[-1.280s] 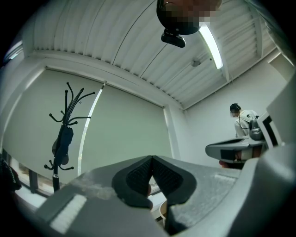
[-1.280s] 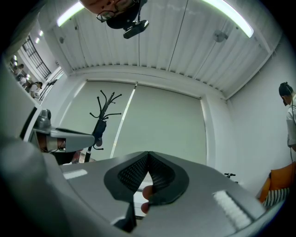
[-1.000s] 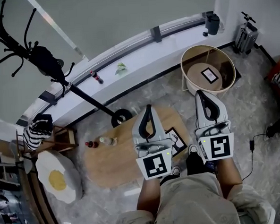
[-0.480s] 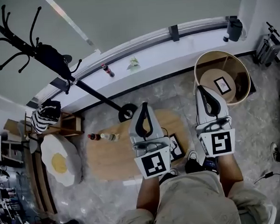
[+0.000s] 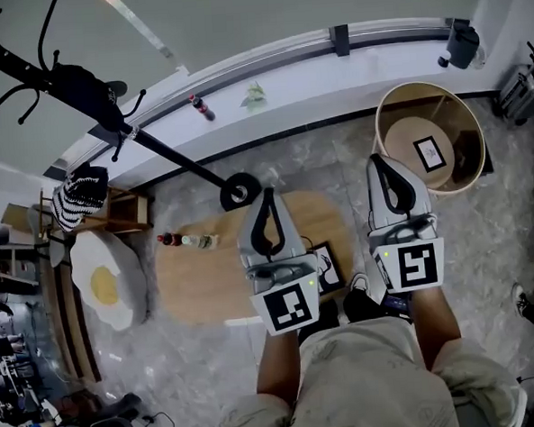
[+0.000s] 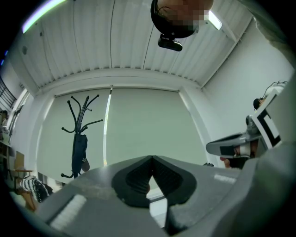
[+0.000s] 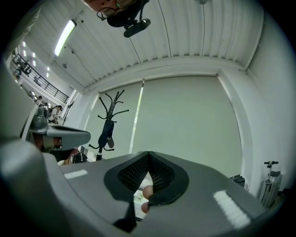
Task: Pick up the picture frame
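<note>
A black-framed picture frame [image 5: 328,268] lies flat on the right part of the oval wooden table [image 5: 203,280], and my left gripper covers part of it. The left gripper [image 5: 268,197] hovers above the table with its jaws shut and nothing between them; the left gripper view shows the left gripper [image 6: 151,157] aimed at the pale wall. My right gripper [image 5: 378,161] is held beside it over the floor, to the right of the table, also shut and empty. In its own view the right gripper [image 7: 148,152] faces the same wall.
A second framed picture [image 5: 430,153] lies inside a round wooden side table [image 5: 396,110] at the right. Small bottles [image 5: 183,241] stand at the table's left end. A black coat rack [image 5: 239,193] stands behind the table. An egg-shaped cushion [image 5: 104,283] lies at the left.
The head view has shifted as the person moved. The coat rack base and round side table sit higher and further right in it. Both grippers stayed shut and empty.
</note>
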Tool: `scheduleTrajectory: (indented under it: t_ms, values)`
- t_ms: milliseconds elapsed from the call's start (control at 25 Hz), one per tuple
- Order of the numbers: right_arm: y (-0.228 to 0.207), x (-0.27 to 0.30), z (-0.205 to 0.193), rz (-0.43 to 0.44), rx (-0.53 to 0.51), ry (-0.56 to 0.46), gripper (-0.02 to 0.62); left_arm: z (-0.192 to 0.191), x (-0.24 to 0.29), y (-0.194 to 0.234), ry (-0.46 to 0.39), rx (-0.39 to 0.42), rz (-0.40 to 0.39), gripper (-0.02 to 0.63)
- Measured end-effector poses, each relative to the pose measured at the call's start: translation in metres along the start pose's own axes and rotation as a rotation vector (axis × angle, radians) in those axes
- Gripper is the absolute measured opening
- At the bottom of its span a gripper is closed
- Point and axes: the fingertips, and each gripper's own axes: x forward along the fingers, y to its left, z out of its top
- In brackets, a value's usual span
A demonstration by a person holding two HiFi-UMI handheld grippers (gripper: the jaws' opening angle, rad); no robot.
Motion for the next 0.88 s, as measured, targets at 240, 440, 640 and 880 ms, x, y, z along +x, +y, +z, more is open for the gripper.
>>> scheduleTrajectory:
  t_ms: [240, 440, 640, 880]
  values:
    - [0.009, 0.011, -0.018, -0.007, -0.003, 0.043, 0.002, -0.020, 0.008, 0.014, 0.025, -0.019, -0.002, 0.005]
    - [0.015, 0.013, -0.040, -0.023, 0.001, 0.080, 0.002, -0.043, 0.009, 0.018, 0.064, -0.036, -0.010, 0.005]
    - [0.028, 0.018, -0.068, -0.025, 0.005, 0.114, 0.002, -0.071, 0.003, 0.026, 0.098, -0.040, -0.017, 0.005]
    - [0.050, 0.013, -0.108, -0.002, 0.005, 0.210, 0.002, -0.115, -0.014, 0.033, 0.188, -0.069, -0.018, 0.005]
